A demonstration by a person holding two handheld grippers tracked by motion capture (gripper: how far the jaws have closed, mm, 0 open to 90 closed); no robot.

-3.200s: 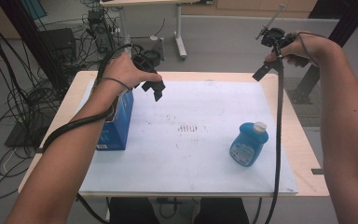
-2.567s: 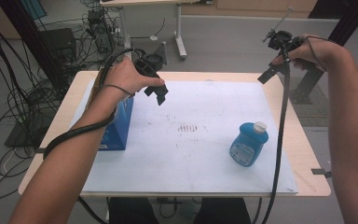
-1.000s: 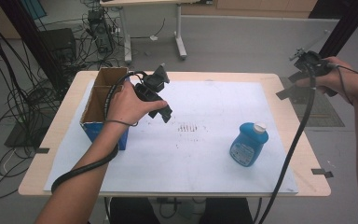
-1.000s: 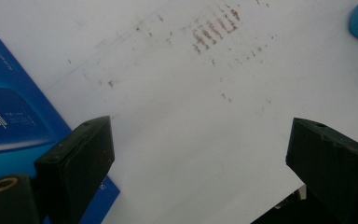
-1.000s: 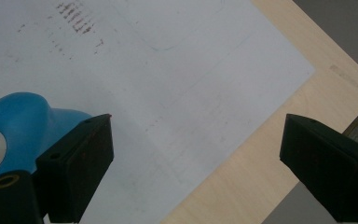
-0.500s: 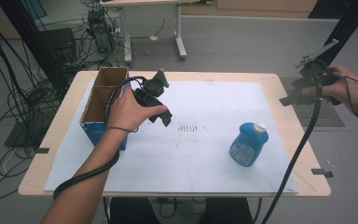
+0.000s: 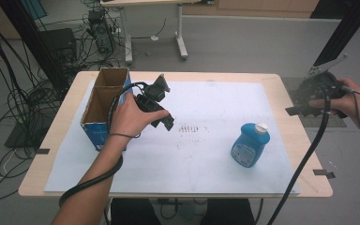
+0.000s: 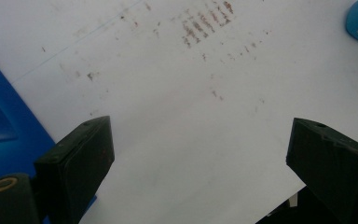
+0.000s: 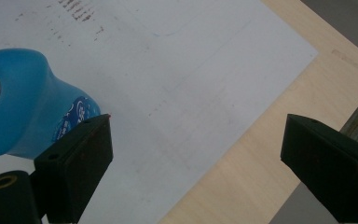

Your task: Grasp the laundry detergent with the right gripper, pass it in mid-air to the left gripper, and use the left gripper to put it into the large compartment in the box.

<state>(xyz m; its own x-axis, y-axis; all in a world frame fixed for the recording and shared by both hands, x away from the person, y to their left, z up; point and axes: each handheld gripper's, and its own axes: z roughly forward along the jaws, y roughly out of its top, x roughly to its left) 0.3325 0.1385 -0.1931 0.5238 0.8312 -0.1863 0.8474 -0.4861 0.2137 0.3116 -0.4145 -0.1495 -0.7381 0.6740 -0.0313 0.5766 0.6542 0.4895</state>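
— What's on my table right now?

— I see a blue plastic bottle with a white cap (image 7: 249, 145), flat-sided with a printed label, standing upright on the white paper sheet (image 7: 206, 159) near the table's right edge, towards the near side. In my right gripper view its blue shoulder (image 9: 28, 102) shows at the left, white cap at the frame edge.

— And the other one?

— An open-topped cardboard box with blue printed sides (image 7: 104, 105), upright, brown inside, split into two compartments. It stands at the table's left edge, towards the far corner. In my left gripper view its blue wall (image 8: 0, 135) shows at the left.
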